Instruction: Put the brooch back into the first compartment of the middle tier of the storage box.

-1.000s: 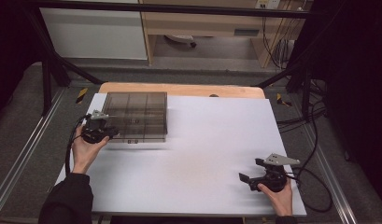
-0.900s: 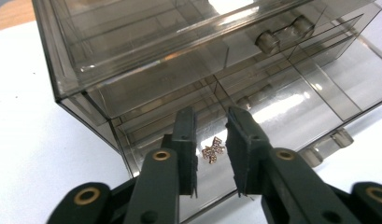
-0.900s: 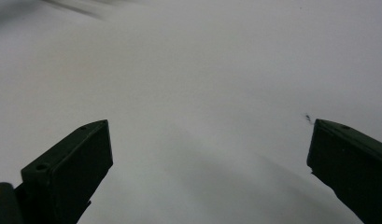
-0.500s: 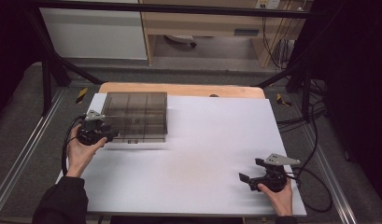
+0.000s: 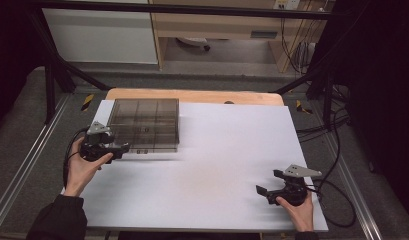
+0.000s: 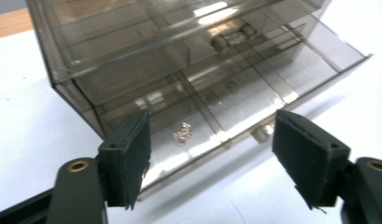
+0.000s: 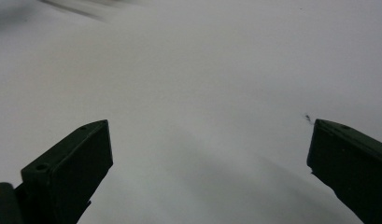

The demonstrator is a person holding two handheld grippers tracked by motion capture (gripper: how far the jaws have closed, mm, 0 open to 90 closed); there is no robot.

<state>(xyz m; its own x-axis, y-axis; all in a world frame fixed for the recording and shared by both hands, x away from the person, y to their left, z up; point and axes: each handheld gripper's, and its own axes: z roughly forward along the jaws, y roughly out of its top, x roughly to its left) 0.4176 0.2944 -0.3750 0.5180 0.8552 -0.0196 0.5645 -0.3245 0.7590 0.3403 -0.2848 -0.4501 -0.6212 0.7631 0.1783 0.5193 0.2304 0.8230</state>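
A smoky clear plastic drawer cabinet lies at the back left of the white table. In the left gripper view its bottom drawer is slid partly out, with a small cluster of tiny metal parts inside. My left gripper stands open at the cabinet's front left corner, its jaws wide apart on either side of the drawer front, holding nothing. My right gripper rests open near the table's front right, jaws wide over bare white surface.
A wooden board edge runs behind the white sheet. Cables trail off the right side. Black frame posts and metal rails flank the table. A white cabinet and a wooden shelf stand beyond.
My left gripper has shifted slightly left and toward the near side along the cabinet's front corner. The right gripper has stayed put.
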